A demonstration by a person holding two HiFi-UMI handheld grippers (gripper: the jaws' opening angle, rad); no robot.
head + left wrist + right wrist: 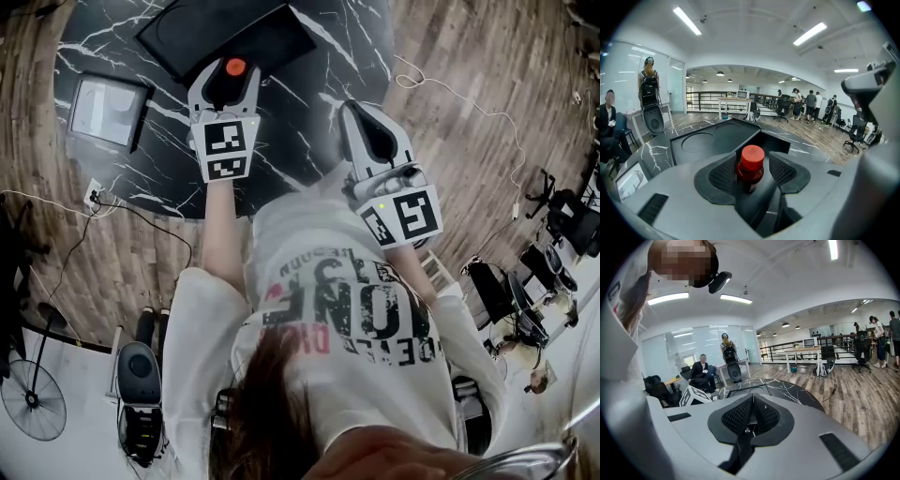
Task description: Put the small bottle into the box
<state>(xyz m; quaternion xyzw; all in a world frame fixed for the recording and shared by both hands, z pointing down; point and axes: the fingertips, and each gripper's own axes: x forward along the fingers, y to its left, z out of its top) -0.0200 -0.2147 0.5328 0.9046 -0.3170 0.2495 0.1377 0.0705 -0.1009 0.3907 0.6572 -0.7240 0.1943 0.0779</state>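
Observation:
A small dark red bottle (751, 163) with an orange-red cap (234, 67) stands upright between the jaws of my left gripper (225, 80). Those jaws are spread wide. The bottle rests against the left pad (723, 176), with a clear gap to the right pad (783, 171). Just beyond the bottle lies the black box (708, 140), with round recesses in its top and a deep slot. In the head view the box (225, 33) sits at the table's far side. My right gripper (751, 413) is shut with nothing in it and hovers to the right (356, 117).
The black marble table (309, 84) carries a white-framed screen (105, 110) at its left. A white cable (450, 94) runs over the wooden floor to the right, and a fan (33, 398) stands at lower left. Several people (811, 103) stand far off.

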